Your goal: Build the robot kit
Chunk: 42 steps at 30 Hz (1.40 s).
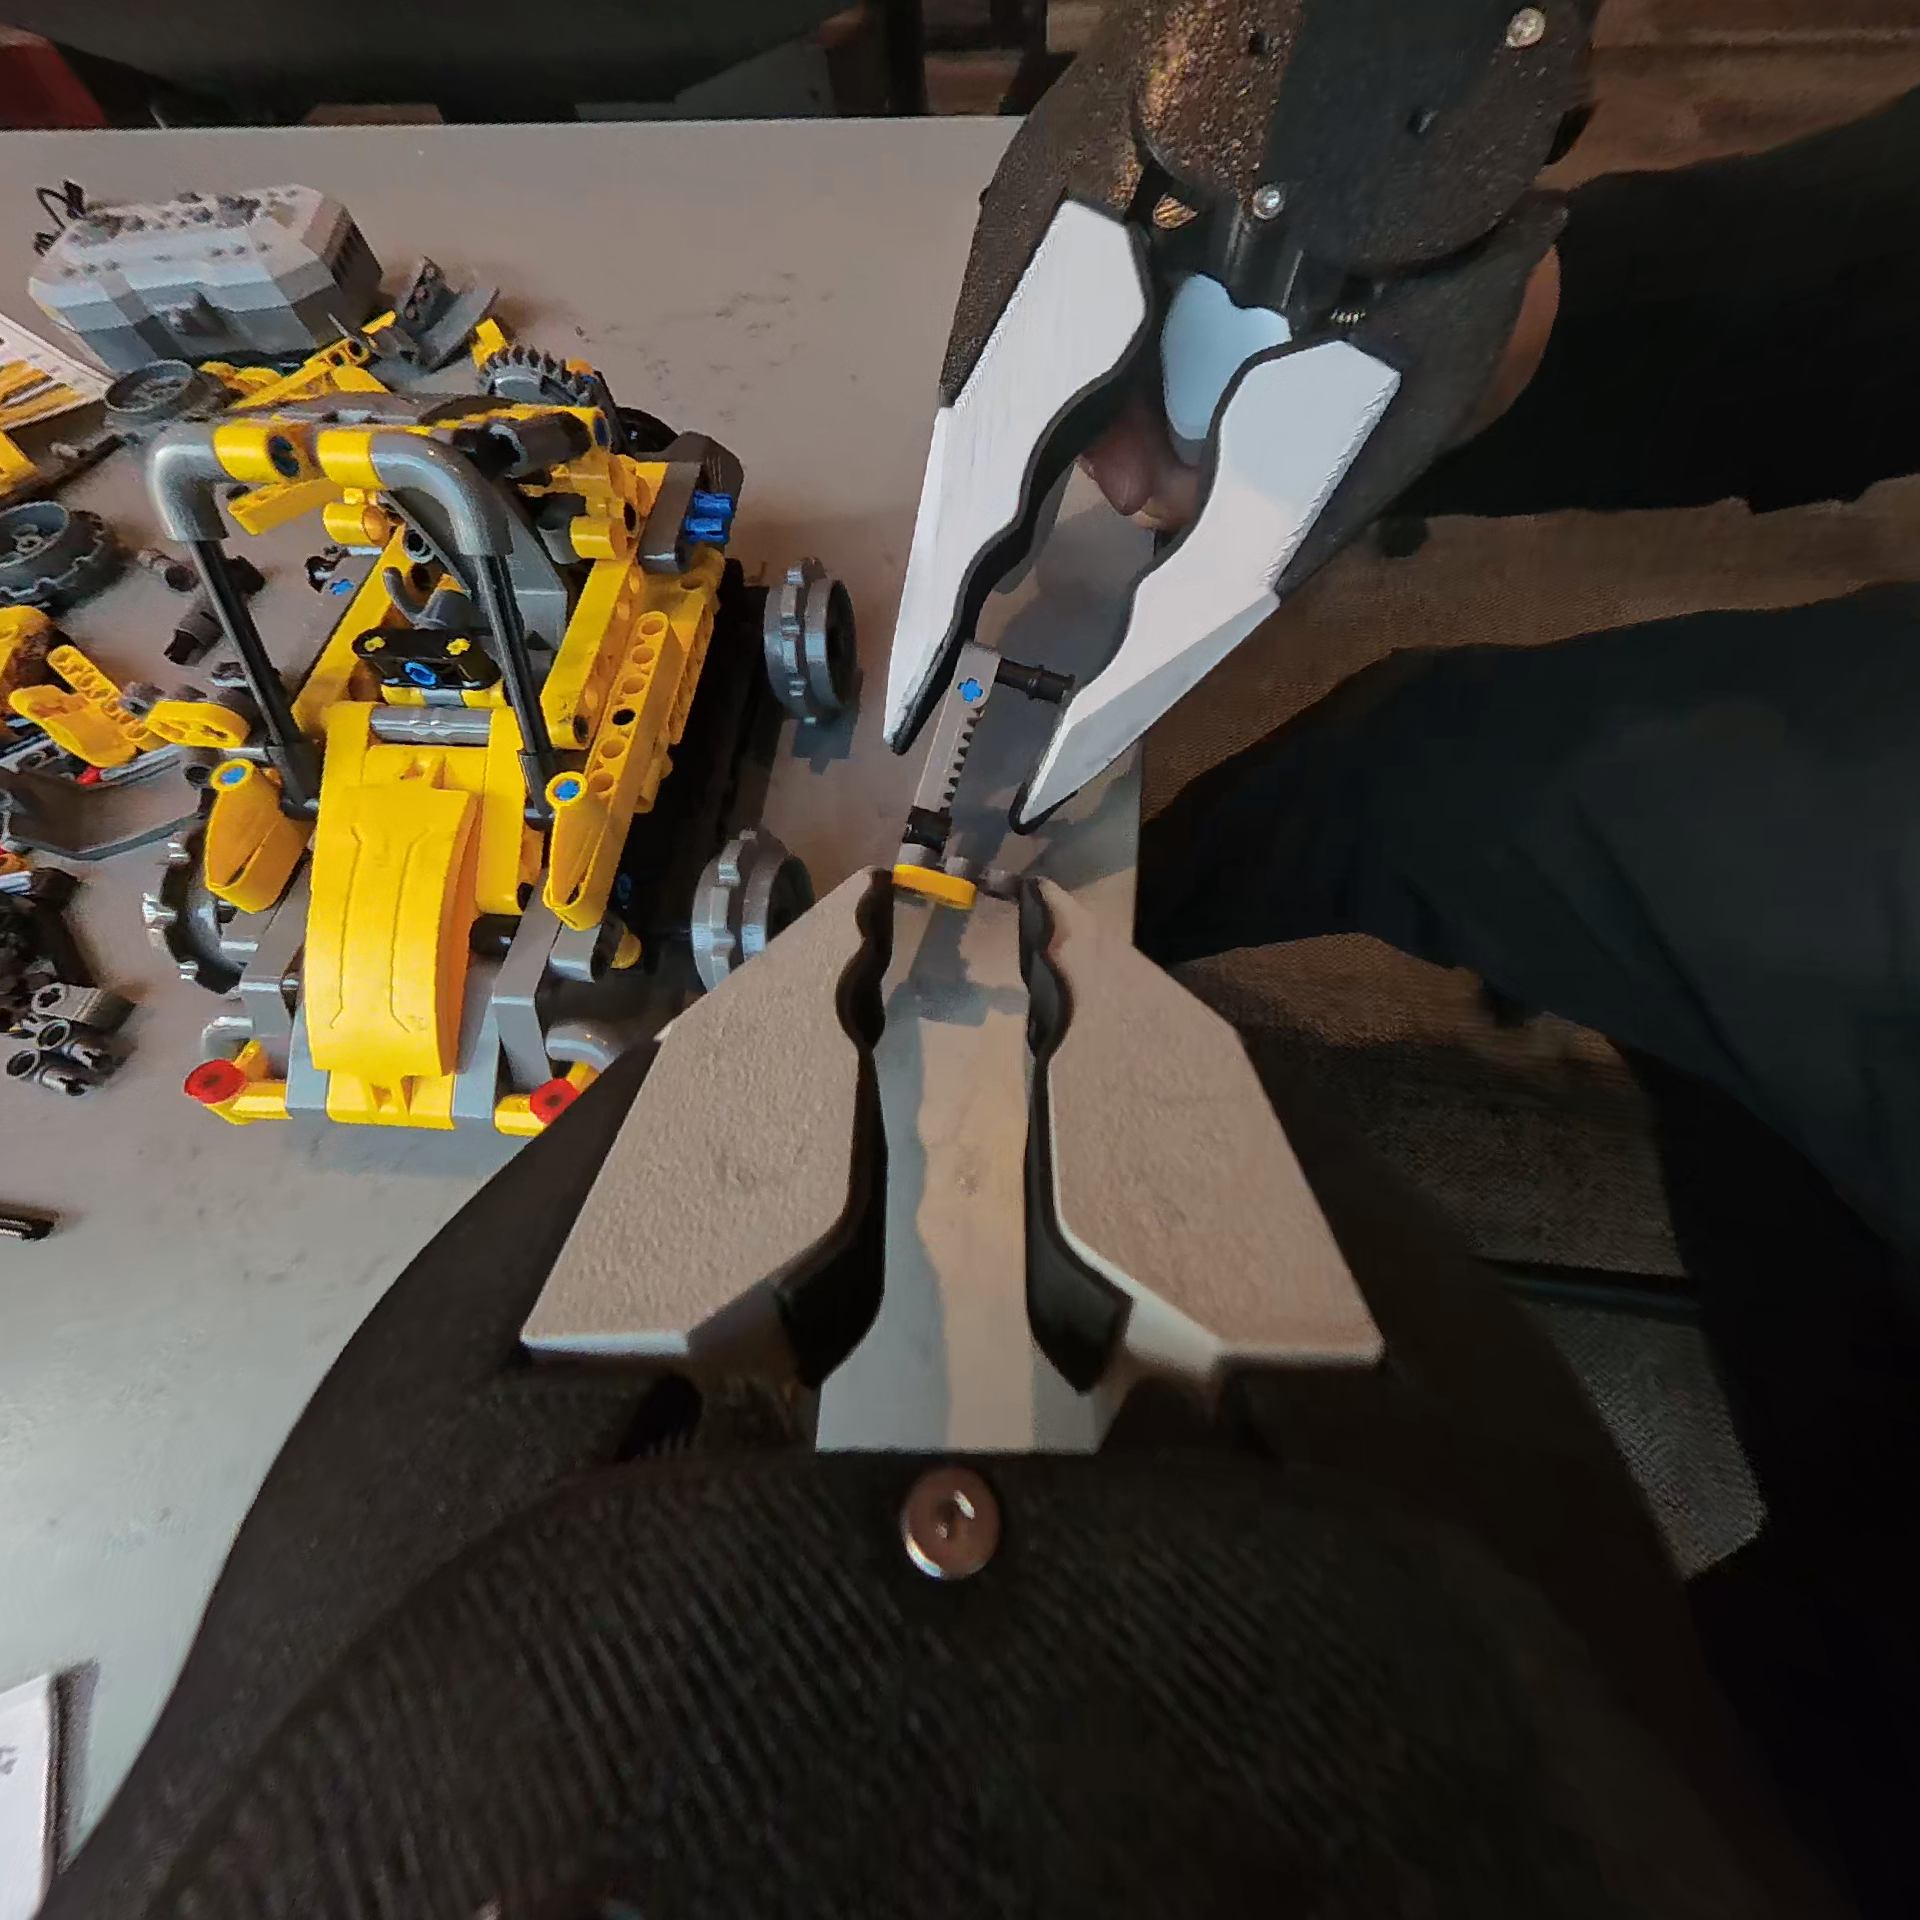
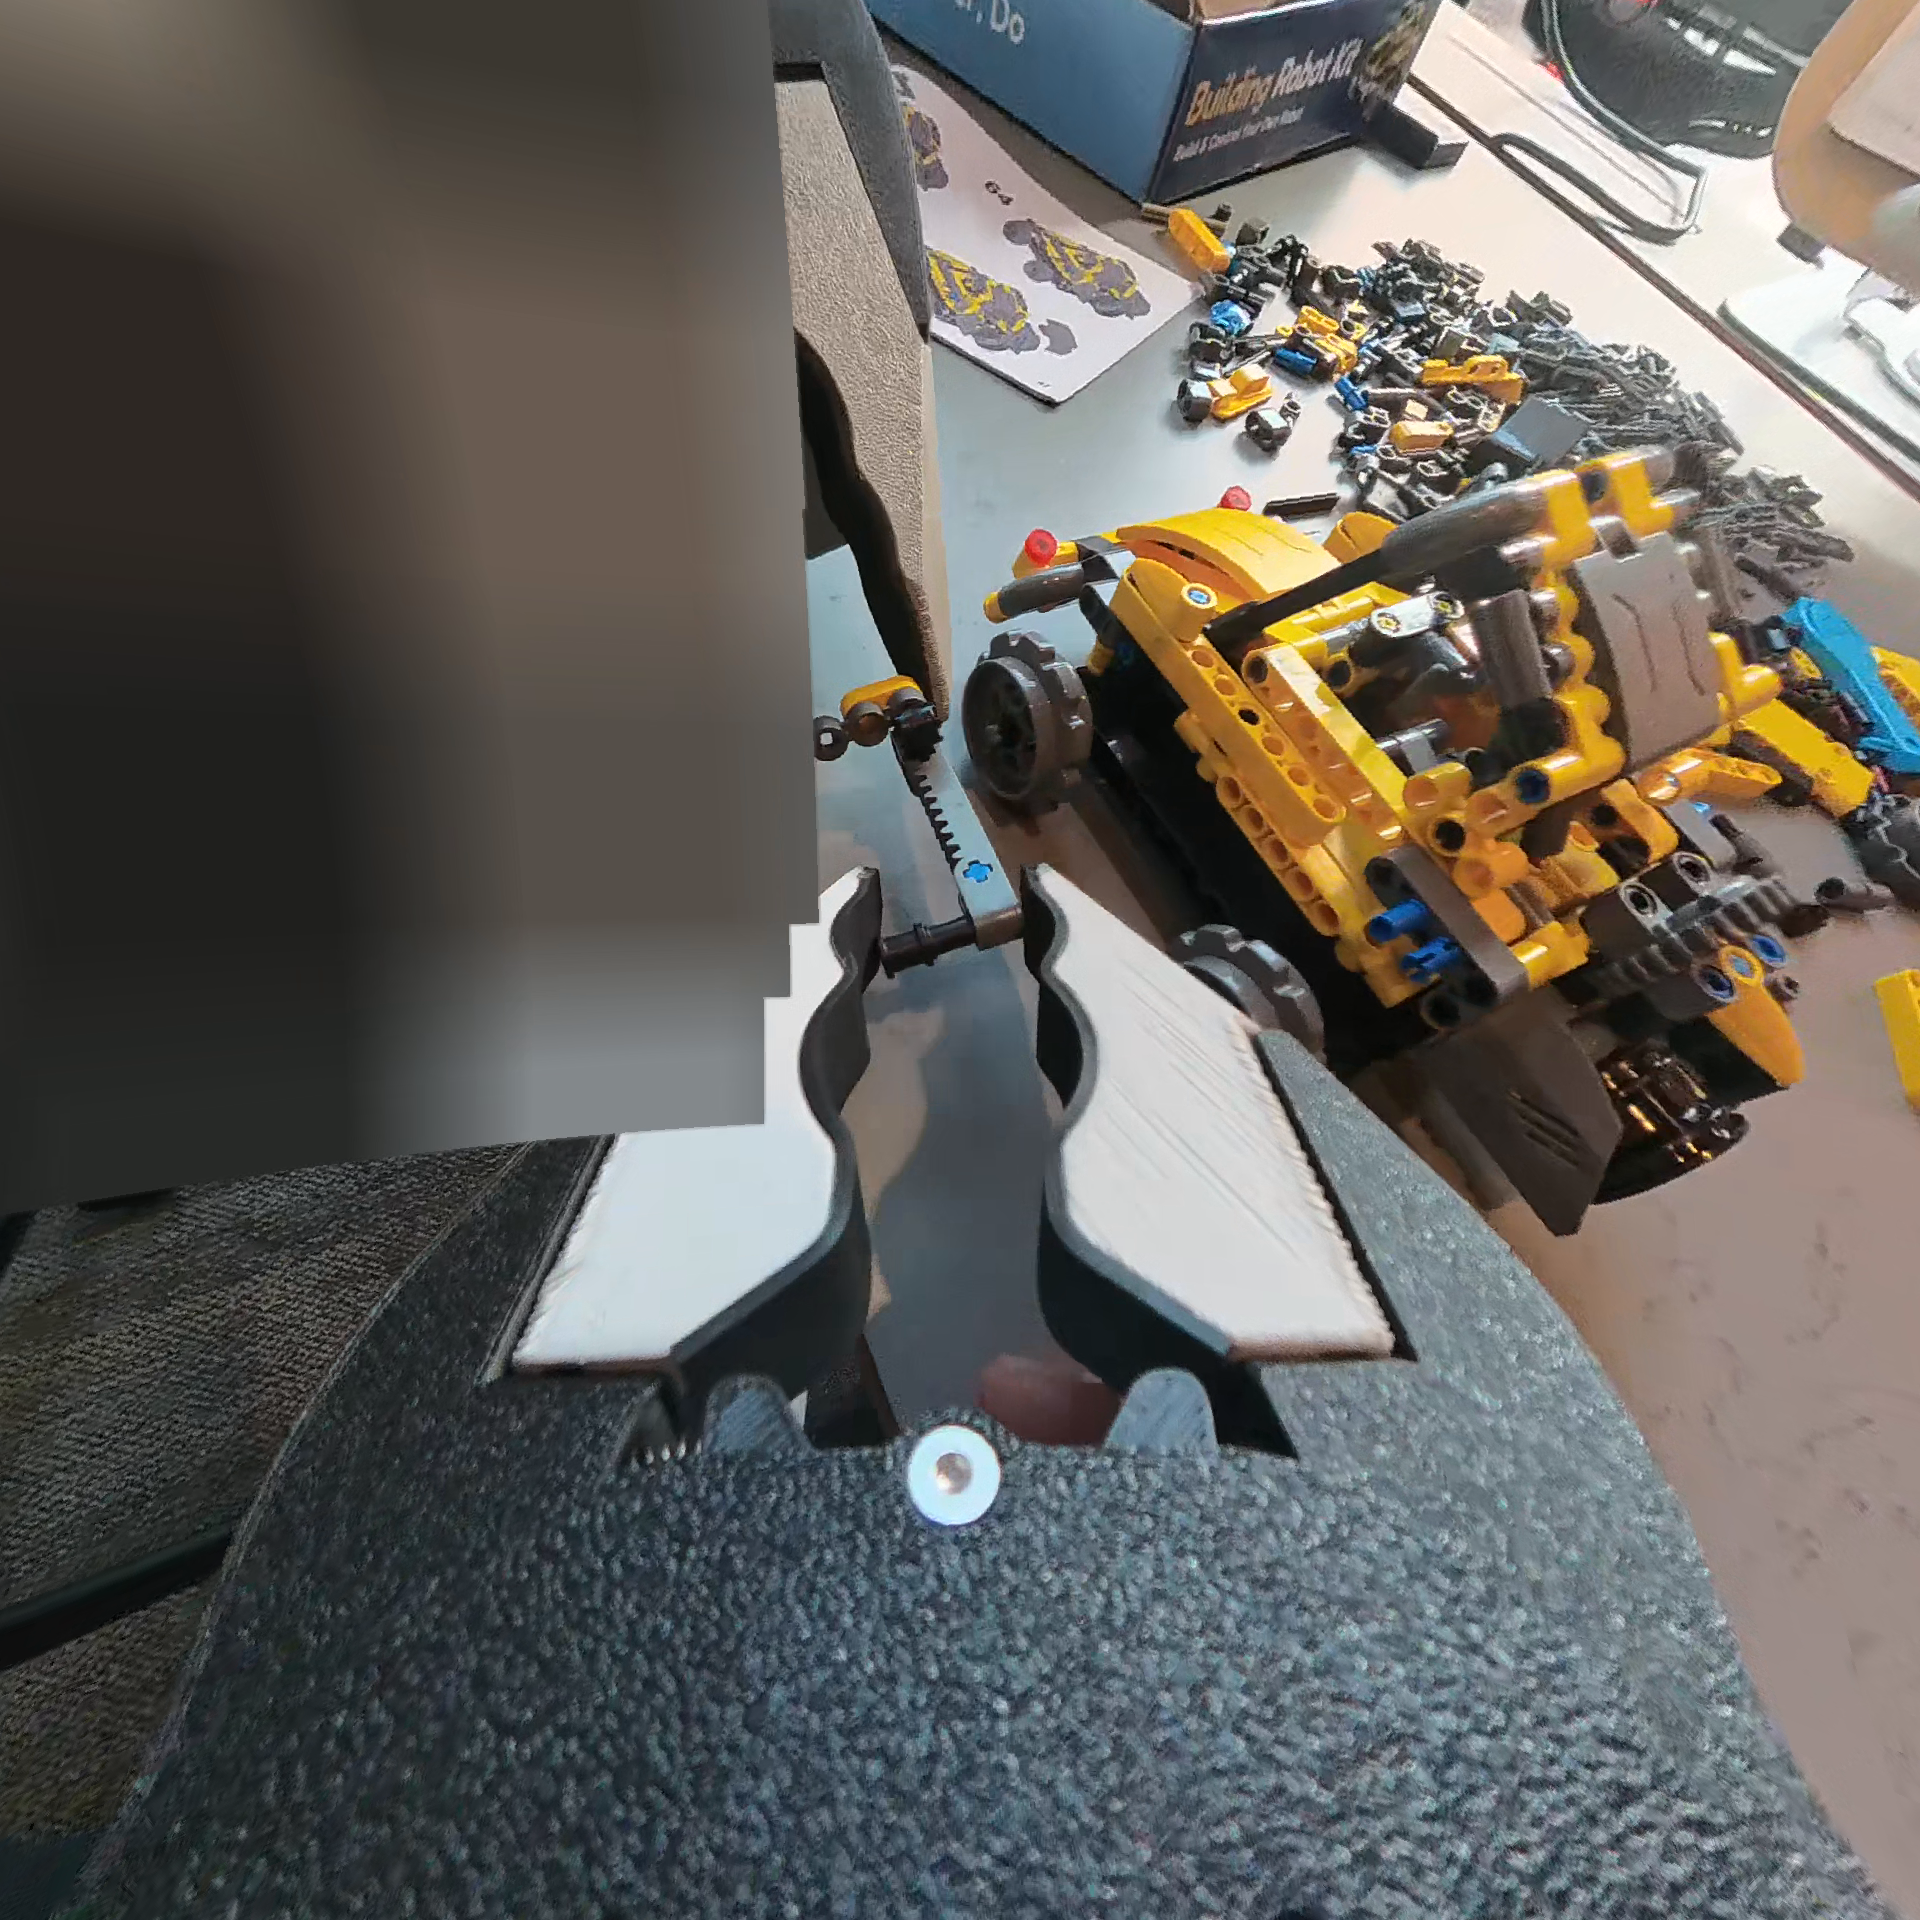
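We list a small assembly at the table's right edge: a grey toothed rack (image 1: pixel 961 732) with a blue cross pin near one end, a black pin (image 1: pixel 1029 681) sticking out sideways there, and a yellow connector (image 1: pixel 932 883) at the other end.

Left gripper (image 1: pixel 945 888): we find its tips closed on the yellow connector end, holding the rack just above the grey table (image 1: pixel 727 260).

Right gripper (image 1: pixel 961 774): we find its white fingers spread, straddling the far end of the rack. In its own view the black pin reaches toward the left finger and the rack end lies against the right finger (image 2: pixel 1049 914); we cannot tell whether either presses.

Left of the rack, near it, we note a yellow and grey brick-built vehicle (image 1: pixel 436 748), with two grey wheel hubs (image 1: pixel 810 649) on its right side.

Farther left we note loose yellow, black and grey parts (image 1: pixel 62 707) and a grey block unit (image 1: pixel 197 275) at the far left.

In the right wrist view we add a printed instruction sheet (image 2: pixel 1039 281), a blue box (image 2: pixel 1195 83) and a heap of small pieces (image 2: pixel 1455 364) beyond the vehicle.
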{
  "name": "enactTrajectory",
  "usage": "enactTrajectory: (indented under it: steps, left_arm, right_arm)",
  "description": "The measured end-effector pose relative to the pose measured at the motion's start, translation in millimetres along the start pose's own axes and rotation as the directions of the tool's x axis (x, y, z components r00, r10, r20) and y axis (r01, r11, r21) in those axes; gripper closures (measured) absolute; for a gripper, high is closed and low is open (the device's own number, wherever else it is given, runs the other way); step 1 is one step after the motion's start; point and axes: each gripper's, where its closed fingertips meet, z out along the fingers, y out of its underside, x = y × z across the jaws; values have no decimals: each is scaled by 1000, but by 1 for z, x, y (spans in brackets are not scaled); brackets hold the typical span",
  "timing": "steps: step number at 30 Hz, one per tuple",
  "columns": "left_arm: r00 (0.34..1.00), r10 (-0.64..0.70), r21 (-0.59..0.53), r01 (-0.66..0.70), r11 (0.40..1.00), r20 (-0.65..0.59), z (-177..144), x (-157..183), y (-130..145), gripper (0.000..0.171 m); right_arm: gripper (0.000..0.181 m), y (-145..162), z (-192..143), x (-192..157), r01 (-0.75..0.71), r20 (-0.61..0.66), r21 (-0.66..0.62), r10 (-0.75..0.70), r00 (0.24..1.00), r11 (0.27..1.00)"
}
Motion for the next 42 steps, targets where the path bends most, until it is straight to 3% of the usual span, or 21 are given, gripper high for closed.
enactTrajectory:
  steps: [1, 5, 8, 13, 17, 19, 25, 27, 30, 34, 35, 36, 37, 42]
  left_arm:
    - [1000, -13, 3, 13, 1000, -4, 1, 0, -1, 150]
    - [994, -107, 0, 107, 994, -5, 6, -1, -4, 148]
    - [982, -190, -19, 190, 982, 9, 5, -4, -4, 133]
    - [940, -290, 49, 285, 957, 179, -21, -47, -22, 125]
    - [915, -355, 108, 340, 934, 190, -18, -73, -46, 120]
    - [912, -351, 33, 352, 935, 212, -7, -83, -38, 114]
    - [933, -287, -55, 305, 951, 218, 15, -87, -27, 128]
    - [939, -254, -75, 278, 958, 231, 13, -89, -24, 138]
    - [949, -248, -79, 267, 960, 196, 10, -87, -23, 140]
    - [958, -255, -100, 269, 958, 133, 6, -81, -21, 141]
    - [960, -250, -105, 263, 959, 126, 5, -81, -20, 141]
    - [962, -244, -113, 259, 959, 125, 3, -81, -19, 141]
    - [963, -238, -124, 253, 960, 127, 1, -81, -18, 141]
    - [974, -197, -143, 213, 967, 116, -11, -75, -12, 138]
  right_arm:
    - [154, -1, -2, 1, 7, -11, 1, -7, 1000, 1000]
    - [154, -5, -16, 9, 63, -94, -26, -65, 993, 998]
    - [154, -11, -45, 23, 57, -153, -23, -59, 986, 998]
    - [154, 22, -108, 102, 62, -387, -129, -108, 916, 990]
    - [154, 63, -105, 138, -129, -322, -167, 70, 944, 978]
    - [154, 72, -97, 142, -154, -289, -199, 92, 953, 968]
    - [147, 96, -83, 144, -187, -250, -258, 122, 961, 948]
    - [142, 86, -84, 142, -163, -220, -218, 114, 969, 962]
    - [129, 38, -70, 130, -142, -37, -62, 140, 989, 988]
    - [105, 11, -25, 141, -84, 135, -87, 95, 986, 993]
    - [105, 9, -17, 132, -90, 234, -116, 115, 965, 989]
    - [119, 8, -15, 113, -90, 367, -148, 139, 920, 985]
    - [126, 5, -15, 102, -102, 422, -160, 161, 892, 982]
    - [115, -2, -27, 54, -36, 366, -95, 69, 928, 995]
